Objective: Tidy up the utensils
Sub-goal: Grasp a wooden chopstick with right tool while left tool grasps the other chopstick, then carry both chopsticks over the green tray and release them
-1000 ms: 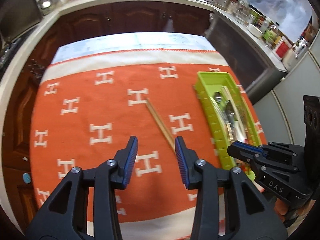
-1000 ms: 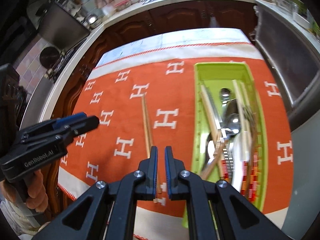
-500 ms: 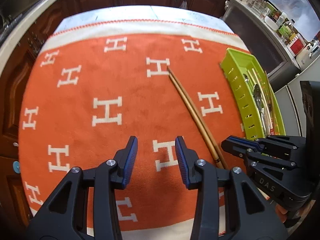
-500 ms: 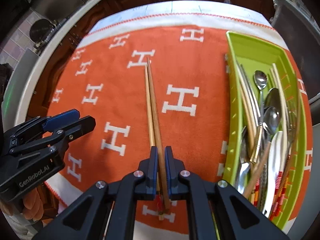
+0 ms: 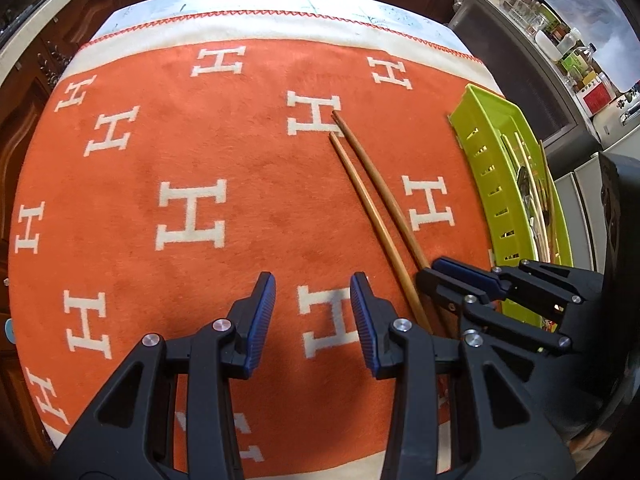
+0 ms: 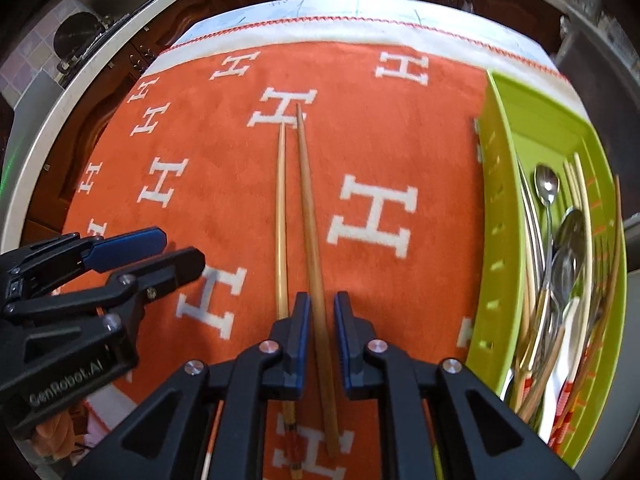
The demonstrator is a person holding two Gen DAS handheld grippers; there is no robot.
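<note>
The right gripper (image 6: 319,320) points steeply down over the near part of the orange blanket (image 5: 240,184). Its jaws have just been opening and stand slightly apart, one wooden chopstick (image 6: 310,216) between them without the pads visibly pressing it. The second chopstick (image 6: 281,216) lies just outside the left finger. To their left the left gripper (image 5: 313,320) hangs with jaws apart, nothing between them. Both chopsticks run toward the blanket's middle. Along the right edge sits the green tray (image 6: 496,208) with spoons (image 6: 568,240) and other cutlery.
</note>
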